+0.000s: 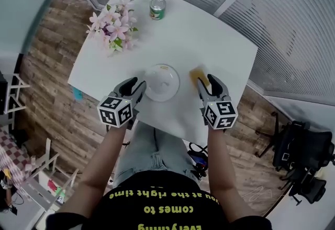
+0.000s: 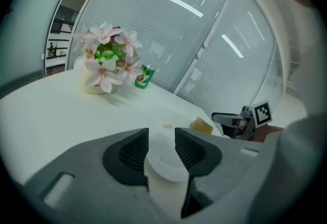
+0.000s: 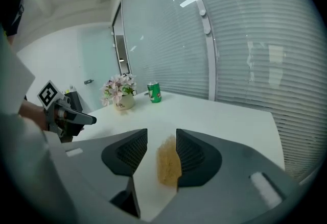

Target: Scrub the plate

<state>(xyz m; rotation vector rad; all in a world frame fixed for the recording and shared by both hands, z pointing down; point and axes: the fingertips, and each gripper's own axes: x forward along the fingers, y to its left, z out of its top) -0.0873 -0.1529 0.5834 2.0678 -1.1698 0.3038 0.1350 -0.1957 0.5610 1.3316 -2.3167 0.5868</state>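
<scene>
I'd close my right hand-held gripper (image 1: 209, 83) squarely on the sponge (image 1: 197, 73) that sits between its parted jaws. My left hand-held gripper (image 1: 137, 86), also released and empty, should steady the plate (image 1: 161, 82) by its rim. Both point forward and down over the tabletop (image 1: 220, 45), with the plate lying between them.

**Room on the right, clutter at upper left**

In the head view the plate (image 1: 161, 82) fills the gap between my left gripper (image 1: 138, 84) and right gripper (image 1: 206, 79), both with jaws apart. The sponge (image 1: 197, 72) lies right at my right jaws. The flowers (image 1: 112, 27) and can (image 1: 157, 8) crowd the table's (image 1: 209, 40) upper left. I have bare tabletop to pass over at centre and upper right.
</scene>
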